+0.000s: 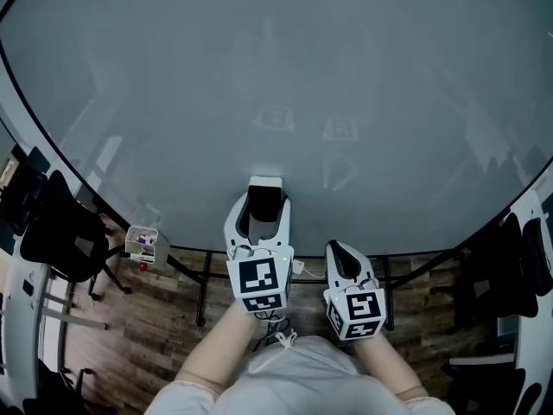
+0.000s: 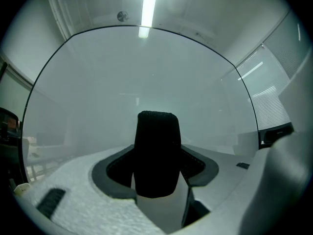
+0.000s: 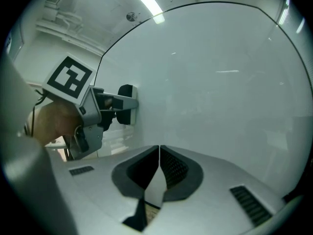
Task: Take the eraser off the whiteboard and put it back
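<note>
The eraser (image 1: 265, 183) is a black block with a white end, and it rests against the big whiteboard (image 1: 276, 93). My left gripper (image 1: 265, 201) is shut on it, one jaw on each side. In the left gripper view the black eraser (image 2: 156, 131) fills the gap between the jaws. The right gripper view shows the eraser (image 3: 127, 90) from the side, touching the whiteboard (image 3: 220, 82) with the left gripper behind it. My right gripper (image 1: 344, 256) hangs lower right of the left one, jaws shut together (image 3: 159, 156) and empty, a little short of the board.
The whiteboard stands on dark legs (image 1: 204, 288) over a wooden floor (image 1: 147, 327). Black office chairs stand at the left (image 1: 56, 227) and at the right (image 1: 510, 266). A small white holder with markers (image 1: 143, 245) sits at the board's lower left.
</note>
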Action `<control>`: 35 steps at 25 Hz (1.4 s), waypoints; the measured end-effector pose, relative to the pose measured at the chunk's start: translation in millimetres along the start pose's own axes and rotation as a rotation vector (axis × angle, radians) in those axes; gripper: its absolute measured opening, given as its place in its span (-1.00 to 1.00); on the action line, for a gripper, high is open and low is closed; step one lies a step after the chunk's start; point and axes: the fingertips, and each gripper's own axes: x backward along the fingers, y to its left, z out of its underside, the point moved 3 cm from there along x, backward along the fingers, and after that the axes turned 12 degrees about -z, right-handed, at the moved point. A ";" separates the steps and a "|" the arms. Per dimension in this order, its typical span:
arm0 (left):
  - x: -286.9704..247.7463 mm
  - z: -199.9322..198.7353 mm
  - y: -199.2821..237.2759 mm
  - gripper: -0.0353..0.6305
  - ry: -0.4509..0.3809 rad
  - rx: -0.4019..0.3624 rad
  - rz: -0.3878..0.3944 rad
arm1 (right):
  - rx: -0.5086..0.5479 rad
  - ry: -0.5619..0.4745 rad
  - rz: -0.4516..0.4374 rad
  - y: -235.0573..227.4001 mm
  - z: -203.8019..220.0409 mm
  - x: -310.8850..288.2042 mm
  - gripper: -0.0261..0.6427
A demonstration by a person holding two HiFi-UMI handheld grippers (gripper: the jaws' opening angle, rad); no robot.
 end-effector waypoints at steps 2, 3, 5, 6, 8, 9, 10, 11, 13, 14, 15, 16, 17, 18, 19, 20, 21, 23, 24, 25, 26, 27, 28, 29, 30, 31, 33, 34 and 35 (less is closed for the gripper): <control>0.8 1.8 -0.8 -0.12 0.006 0.007 0.017 | -0.001 0.003 -0.006 2.5 1.5 0.8 -0.83; 1.3 2.6 -1.2 -0.10 0.008 0.010 0.022 | -0.002 0.004 -0.007 3.4 1.8 1.2 -0.83; 3.1 2.3 -0.7 -0.05 0.018 0.019 0.020 | -0.003 0.004 -0.008 5.3 2.0 2.2 -0.83; 4.5 1.6 0.5 -0.04 0.020 0.025 0.015 | -0.004 0.004 -0.008 6.4 2.3 3.0 -0.83; 8.9 1.1 2.7 -0.04 0.020 0.030 0.007 | -0.005 0.006 -0.010 8.6 3.8 4.9 -0.83; 12.2 1.4 3.0 -0.04 0.020 0.030 0.007 | -0.006 0.007 -0.010 9.6 4.9 6.0 -0.83; 16.3 2.2 3.1 -0.04 0.019 0.028 0.007 | -0.008 0.008 -0.010 10.7 5.7 7.3 -0.83; 20.9 3.1 3.4 -0.04 0.017 0.028 0.007 | -0.009 0.009 -0.010 11.7 6.2 8.5 -0.83; 28.6 6.9 4.5 -0.04 0.016 0.028 0.010 | -0.009 0.005 -0.012 13.1 6.0 9.4 -0.83; 31.0 9.7 5.5 -0.04 0.023 0.027 0.012 | -0.009 0.003 -0.014 13.8 5.7 8.9 -0.83; 32.8 12.6 6.7 -0.04 0.033 0.024 0.015 | -0.011 0.001 -0.018 14.7 5.8 7.9 -0.83; 34.7 15.3 8.3 -0.04 0.044 0.020 0.015 | -0.015 0.001 -0.023 16.1 6.7 7.0 -0.83; 37.2 18.4 9.8 -0.05 0.055 0.014 0.014 | -0.021 0.003 -0.029 17.9 8.5 6.6 -0.83; 40.5 22.4 11.0 -0.12 0.063 0.010 0.011 | -0.026 0.006 -0.035 19.8 10.8 6.6 -0.83; 44.3 27.8 12.1 -0.29 0.068 0.008 0.007 | -0.030 0.010 -0.040 21.5 13.3 6.7 -0.83; 47.8 33.8 13.1 -0.48 0.073 0.007 0.004 | -0.033 0.015 -0.044 23.0 15.6 6.7 -0.83; 50.7 38.7 13.7 -0.63 0.079 0.009 0.002 | -0.035 0.020 -0.046 24.1 17.7 6.2 -0.83; 54.2 45.5 13.9 -0.74 0.105 0.014 0.005 | -0.040 0.026 -0.051 26.2 21.3 4.4 -0.83; 55.8 50.0 13.3 -0.77 0.118 0.013 0.009 | -0.041 0.028 -0.053 27.4 22.6 3.4 -0.83; 57.5 55.1 12.3 -0.79 0.128 0.010 0.016 | -0.040 0.028 -0.056 28.8 23.4 2.5 -0.83; 59.7 61.0 10.6 -0.82 0.136 0.005 0.026 | -0.037 0.027 -0.060 30.2 23.9 1.9 -0.83; 62.2 67.1 8.3 -0.84 0.143 0.002 0.039 | -0.032 0.026 -0.064 31.7 24.1 1.4 -0.83; 64.6 72.2 6.1 -0.84 0.152 0.003 0.051 | -0.026 0.023 -0.067 33.0 24.0 1.1 -0.83; 66.6 75.6 4.5 -0.84 0.162 0.008 0.060 | -0.020 0.020 -0.069 34.1 23.8 1.0 -0.83; 68.1 77.9 3.2 -0.84 0.174 0.017 0.067 | -0.014 0.017 -0.069 34.8 23.6 0.8 -0.83; 69.2 80.5 1.6 -0.84 0.187 0.028 0.077 | -0.011 0.015 -0.070 35.3 23.3 0.6 -0.83; 71.5 88.0 -2.1 -0.84 0.209 0.040 0.102 | -0.008 0.010 -0.069 35.5 22.5 0.2 -0.83; 72.8 91.4 -3.7 -0.84 0.215 0.039 0.113 | -0.007 0.009 -0.068 35.5 22.0 0.2 -0.84; 74.0 93.6 -4.9 -0.84 0.219 0.036 0.121 | -0.005 0.008 -0.064 35.3 21.3 0.2 -0.84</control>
